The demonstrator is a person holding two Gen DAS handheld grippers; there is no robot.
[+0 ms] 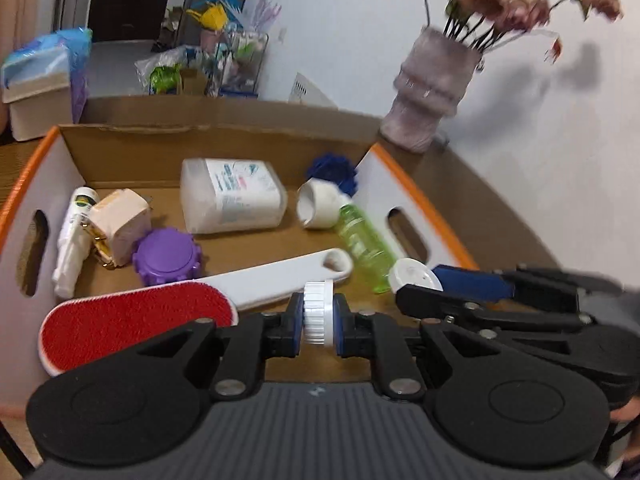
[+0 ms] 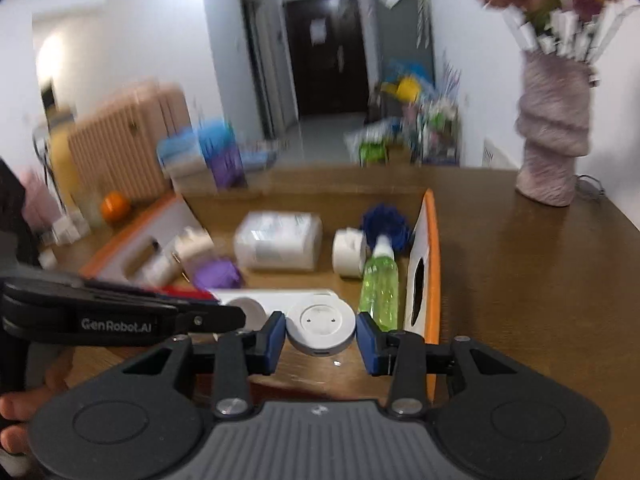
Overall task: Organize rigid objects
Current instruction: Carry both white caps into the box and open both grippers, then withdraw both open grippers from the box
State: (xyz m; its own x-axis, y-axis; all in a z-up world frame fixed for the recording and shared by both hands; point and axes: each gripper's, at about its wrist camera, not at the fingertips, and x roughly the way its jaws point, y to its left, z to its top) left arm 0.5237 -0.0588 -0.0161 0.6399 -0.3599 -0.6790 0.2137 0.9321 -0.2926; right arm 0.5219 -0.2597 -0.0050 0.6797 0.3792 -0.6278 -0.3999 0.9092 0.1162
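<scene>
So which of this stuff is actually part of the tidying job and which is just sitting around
Part of the job:
- open cardboard box with orange rim
- ribbed white cap in the left tongs
- round white disc between the right tongs
- green clear bottle
- purple gear-shaped lid
- red lint brush with white handle

Just lying about:
- pink vase of flowers
- wooden table

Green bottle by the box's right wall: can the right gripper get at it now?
Probably not yet: the right gripper brackets a white round disc, and the green bottle lies beyond, tight against the box wall.
</scene>
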